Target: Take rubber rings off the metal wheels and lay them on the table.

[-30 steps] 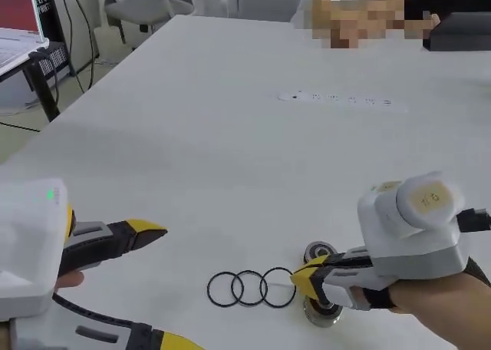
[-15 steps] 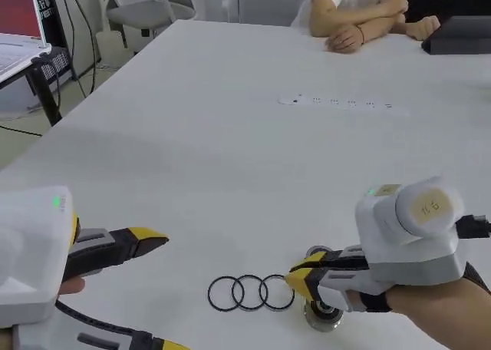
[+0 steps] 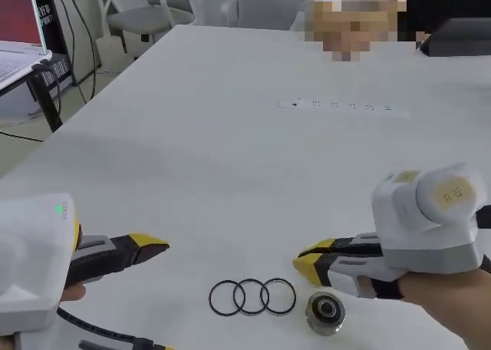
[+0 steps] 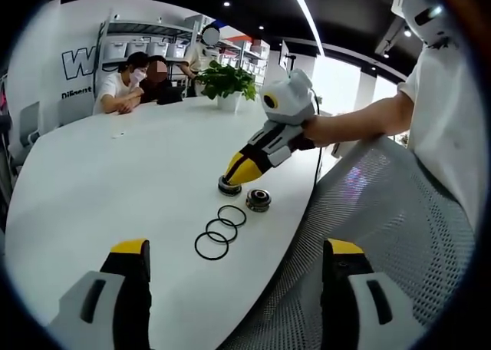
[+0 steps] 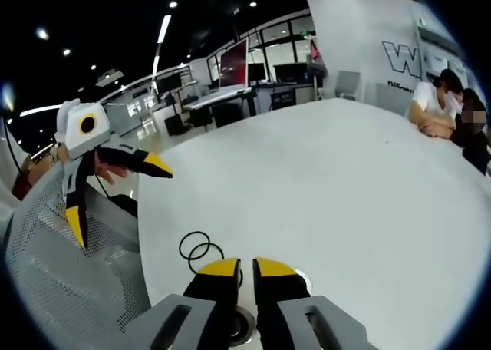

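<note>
Three black rubber rings (image 3: pixel 252 297) lie in an overlapping row on the white table (image 3: pixel 230 150). A bare metal wheel (image 3: pixel 325 312) sits just right of them. In the left gripper view the rings (image 4: pixel 221 229) lie before two wheels, the nearer one (image 4: pixel 258 199) and a second (image 4: pixel 229 185) under the right gripper's yellow tip. My right gripper (image 3: pixel 303 259) hovers above the wheels, jaws together, nothing visible between them. Its own view shows the right gripper (image 5: pixel 245 272) over a wheel (image 5: pixel 244 325), rings (image 5: pixel 198 250) ahead. My left gripper (image 4: pixel 236 250) stands wide open to the left of the rings.
A white power strip (image 3: pixel 345 103) lies far across the table. People sit with folded arms at the far end. Office chairs (image 3: pixel 142 8) and a desk stand to the left. A mesh chair back (image 4: pixel 360 196) is at the table's near edge.
My right gripper has risen and drawn back off the near wheel, which now shows whole. The far wheel has gone behind its jaws. Rings and left gripper stay put.
</note>
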### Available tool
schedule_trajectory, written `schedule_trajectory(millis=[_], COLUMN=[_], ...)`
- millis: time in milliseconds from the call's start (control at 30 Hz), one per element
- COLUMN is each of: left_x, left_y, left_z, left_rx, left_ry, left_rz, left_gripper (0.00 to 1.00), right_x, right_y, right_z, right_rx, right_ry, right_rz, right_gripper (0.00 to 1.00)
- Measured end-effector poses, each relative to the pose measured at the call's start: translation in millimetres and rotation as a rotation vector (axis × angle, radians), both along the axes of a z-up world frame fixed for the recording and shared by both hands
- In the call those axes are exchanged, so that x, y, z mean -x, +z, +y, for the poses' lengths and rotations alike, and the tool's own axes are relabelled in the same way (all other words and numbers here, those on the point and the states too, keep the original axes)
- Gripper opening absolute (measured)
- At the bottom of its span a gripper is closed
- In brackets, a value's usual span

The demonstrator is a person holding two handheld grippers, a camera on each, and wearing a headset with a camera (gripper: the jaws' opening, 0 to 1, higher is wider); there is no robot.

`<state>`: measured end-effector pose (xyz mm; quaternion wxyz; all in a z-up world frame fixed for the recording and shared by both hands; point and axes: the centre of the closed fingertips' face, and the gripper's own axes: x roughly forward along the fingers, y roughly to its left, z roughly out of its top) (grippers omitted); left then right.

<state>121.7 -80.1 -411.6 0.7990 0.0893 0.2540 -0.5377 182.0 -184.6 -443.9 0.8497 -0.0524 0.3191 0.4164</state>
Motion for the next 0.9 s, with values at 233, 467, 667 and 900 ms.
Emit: schedule_trajectory(millis=[233,467,667,900], left_x=[0.2,-0.2,0.4,0.2], left_y=[-0.4,-0.2,0.2,1.8], left_z=[0.2,0.6,0.4,1.0], left_rx=[-0.001,0.0,0.001,0.004], left_ry=[0.001,0.004,-0.002,-0.005], left_rz=[0.002,0.002,0.002,0.001], left_gripper=[0.91,0.91,0.92,0.93], right_x=[-6.5,-15.1,-19.7,-25.5], right_y=[10.7,26.8,38.2,49.8], right_z=[-6.2,-14.7,-23.6,-36.4], right_rx=[-0.028,-0.089,-0.134,-0.182], right_ry=[-0.028,-0.079,-0.107,-0.14], right_rz=[-0.018,-0.032,-0.048,-0.065], right_gripper=[0.06,0.08,0.15,0.23])
